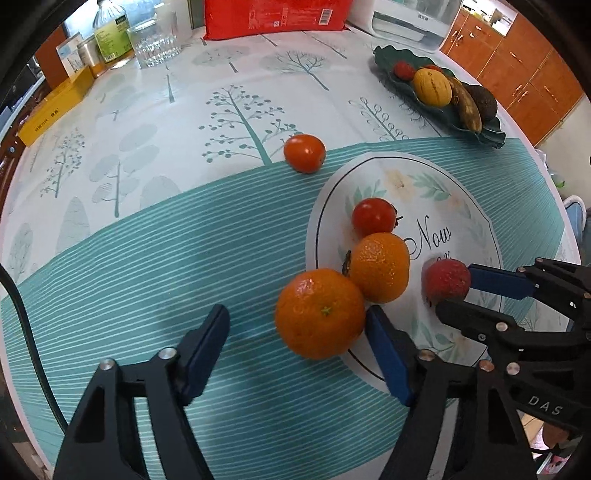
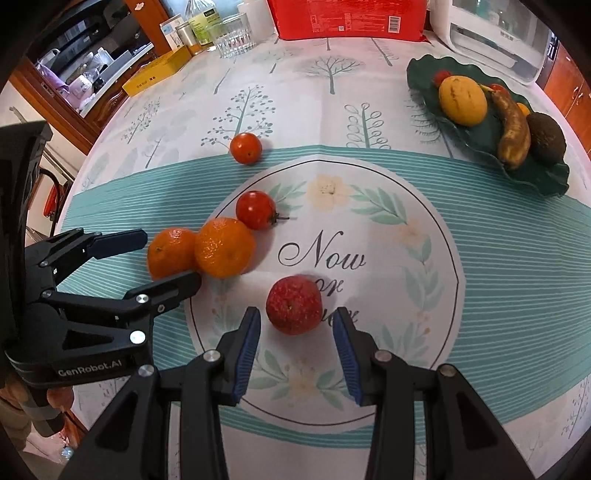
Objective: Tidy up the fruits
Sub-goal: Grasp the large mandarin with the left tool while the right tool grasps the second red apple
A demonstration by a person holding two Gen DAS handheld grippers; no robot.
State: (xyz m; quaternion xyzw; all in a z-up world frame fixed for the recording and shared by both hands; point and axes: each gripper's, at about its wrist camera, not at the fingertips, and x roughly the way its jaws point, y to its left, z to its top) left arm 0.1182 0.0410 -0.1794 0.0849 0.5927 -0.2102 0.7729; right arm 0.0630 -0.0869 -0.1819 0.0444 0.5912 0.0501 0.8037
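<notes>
Two mandarins lie side by side on the tablecloth: the near one [image 1: 320,313] [image 2: 170,252] and a second [image 1: 380,266] [image 2: 224,246] touching it. My left gripper [image 1: 295,345] [image 2: 168,258] is open, its fingers either side of the near mandarin, not closed on it. A red lychee-like fruit [image 1: 446,280] [image 2: 294,305] lies between the open fingers of my right gripper [image 2: 297,347] [image 1: 458,291]. A cherry tomato [image 1: 373,216] [image 2: 256,209] lies beyond the mandarins, another tomato [image 1: 304,153] [image 2: 245,148] further off.
A dark green leaf-shaped dish [image 1: 491,134] [image 2: 546,181] at the far right holds a yellow fruit, a banana, a dark avocado and small red fruits. At the table's back stand a glass [image 1: 155,42], a bottle, a yellow box [image 1: 55,107], a red bag [image 2: 347,16] and a white appliance.
</notes>
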